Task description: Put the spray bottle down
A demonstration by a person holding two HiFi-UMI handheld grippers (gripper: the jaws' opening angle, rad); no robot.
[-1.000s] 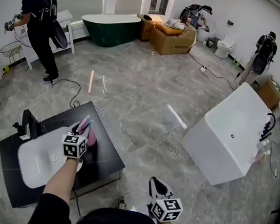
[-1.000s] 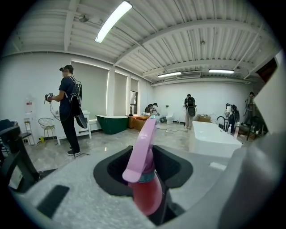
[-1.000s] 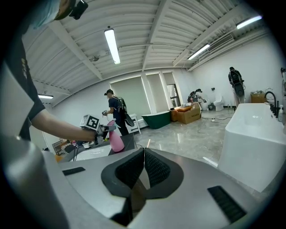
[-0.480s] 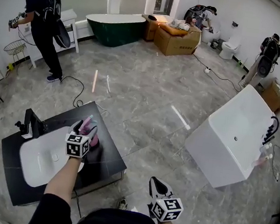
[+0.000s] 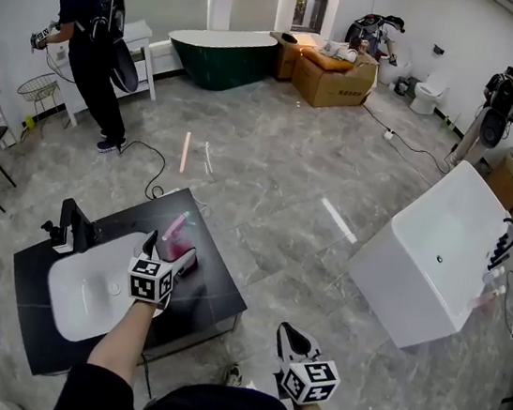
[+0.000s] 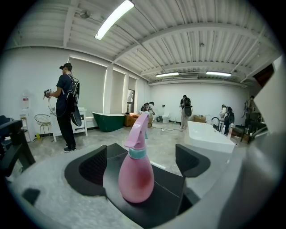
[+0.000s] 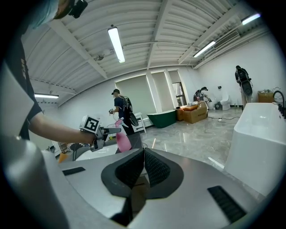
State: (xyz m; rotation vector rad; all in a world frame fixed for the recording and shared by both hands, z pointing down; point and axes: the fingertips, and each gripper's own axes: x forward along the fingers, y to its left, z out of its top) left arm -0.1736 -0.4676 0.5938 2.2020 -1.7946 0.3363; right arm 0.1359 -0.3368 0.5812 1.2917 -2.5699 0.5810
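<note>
A pink spray bottle [image 5: 176, 238] with a teal collar stands upright on the black counter [image 5: 216, 288], next to the white basin [image 5: 83, 293]. My left gripper [image 5: 171, 250] is around it with its jaws opening. In the left gripper view the bottle [image 6: 136, 174] stands between the two black pads [image 6: 94, 165], clear of both. My right gripper [image 5: 287, 333] hangs low by my body, off the counter. Its jaws [image 7: 143, 154] are shut with nothing in them. The right gripper view shows the bottle [image 7: 121, 139] and the left gripper from the side.
A black faucet [image 5: 69, 225] stands at the basin's far left. A white bathtub [image 5: 439, 253] is to the right, a green tub [image 5: 226, 53] and a cardboard box [image 5: 336, 78] are at the back. A person [image 5: 94, 44] stands at the far left; cables lie on the floor.
The left jaws have spread apart and let go of the spray bottle, which now stands free on the counter. The right gripper stays low and shut.
</note>
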